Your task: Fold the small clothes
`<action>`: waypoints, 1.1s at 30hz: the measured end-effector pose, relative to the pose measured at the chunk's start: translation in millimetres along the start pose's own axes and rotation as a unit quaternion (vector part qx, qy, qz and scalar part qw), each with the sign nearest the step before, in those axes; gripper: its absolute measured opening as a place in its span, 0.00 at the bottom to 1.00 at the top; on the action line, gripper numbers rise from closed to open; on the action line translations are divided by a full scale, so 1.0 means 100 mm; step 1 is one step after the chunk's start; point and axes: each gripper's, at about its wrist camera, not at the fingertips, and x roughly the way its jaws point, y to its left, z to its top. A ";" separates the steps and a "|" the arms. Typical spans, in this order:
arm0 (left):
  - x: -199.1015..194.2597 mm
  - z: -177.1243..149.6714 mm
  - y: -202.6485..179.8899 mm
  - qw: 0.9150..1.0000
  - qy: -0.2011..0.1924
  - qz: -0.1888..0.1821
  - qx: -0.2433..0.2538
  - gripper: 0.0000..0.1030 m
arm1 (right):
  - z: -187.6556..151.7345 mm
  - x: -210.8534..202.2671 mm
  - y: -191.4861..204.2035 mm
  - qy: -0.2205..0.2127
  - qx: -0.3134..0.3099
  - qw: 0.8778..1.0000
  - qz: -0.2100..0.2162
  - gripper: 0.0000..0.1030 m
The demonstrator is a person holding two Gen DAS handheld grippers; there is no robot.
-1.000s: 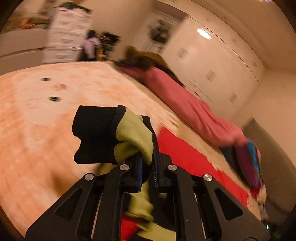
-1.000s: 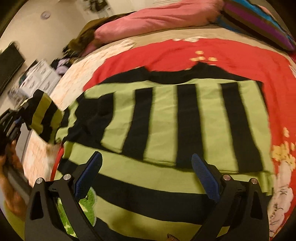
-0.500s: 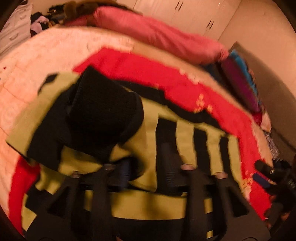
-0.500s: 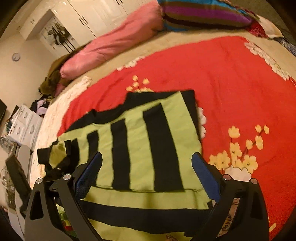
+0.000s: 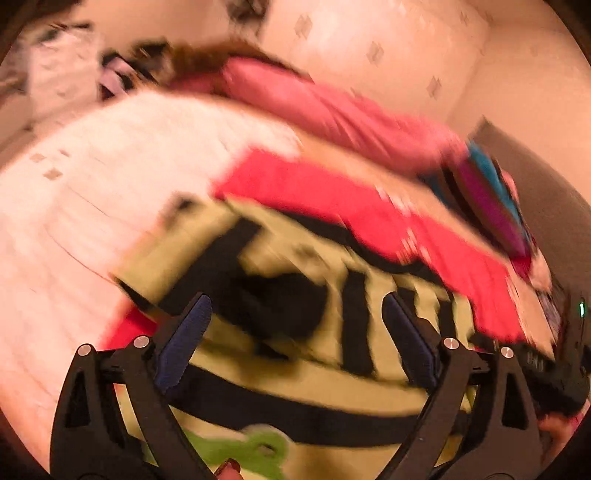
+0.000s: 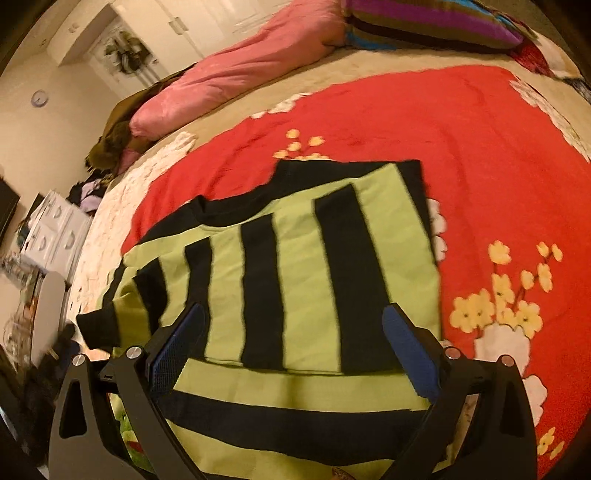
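Lime-green and black striped knit sweater (image 6: 303,280) lies flat on the red floral blanket (image 6: 424,122) covering the bed; lower part folded over, so one band of stripes runs crosswise nearest the camera and the rest run away from it; black neckline at the far edge; one sleeve folded in on the left side, its black cuff (image 6: 98,326) at the sweater's left edge.

Left claw (image 5: 295,339) has just been opening, jaws now wide apart, nothing between the blue pads; sleeve released and lying on the sweater body; left view heavily motion-blurred, details of the sleeve fold hard to read.

Right claw (image 6: 291,343) released too, jaws spread wide above the folded sweater, pads touching nothing as far as visible.

Long pink bolster pillow (image 6: 236,74) along the far side of the bed; multicolour striped pillow (image 6: 424,26) next to it; white drawer unit (image 6: 55,232) off the bed at left.
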 end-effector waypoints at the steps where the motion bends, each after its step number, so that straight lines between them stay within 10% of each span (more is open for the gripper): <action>1: -0.07 0.05 0.10 0.999 -0.030 0.017 -0.012 0.87 | -0.01 0.00 0.05 -0.002 -0.010 1.000 0.001 0.94; 4: -0.15 0.10 0.46 0.993 -0.079 0.061 -0.062 0.90 | -0.06 0.01 0.29 -0.006 -0.052 0.999 0.008 0.94; 14: -0.03 -0.07 1.57 0.960 -0.069 0.165 -0.217 0.90 | -0.45 0.22 1.53 -0.013 -0.224 0.974 0.034 0.94; 24: -0.01 -0.04 1.56 0.963 -0.061 0.175 -0.197 0.90 | -0.63 0.76 2.31 -0.019 -0.337 0.941 -0.028 0.92; 25: -0.01 -0.04 1.56 0.963 -0.062 0.175 -0.196 0.90 | -0.62 0.78 2.29 -0.020 -0.334 0.942 -0.031 0.90; 27: -0.01 -0.04 1.57 0.963 -0.064 0.176 -0.196 0.90 | -0.59 0.79 2.23 -0.018 -0.319 0.947 -0.014 0.54; 33: 0.01 -0.03 1.54 0.966 -0.054 0.168 -0.189 0.90 | -0.43 0.62 1.97 -0.030 -0.263 0.963 0.041 0.35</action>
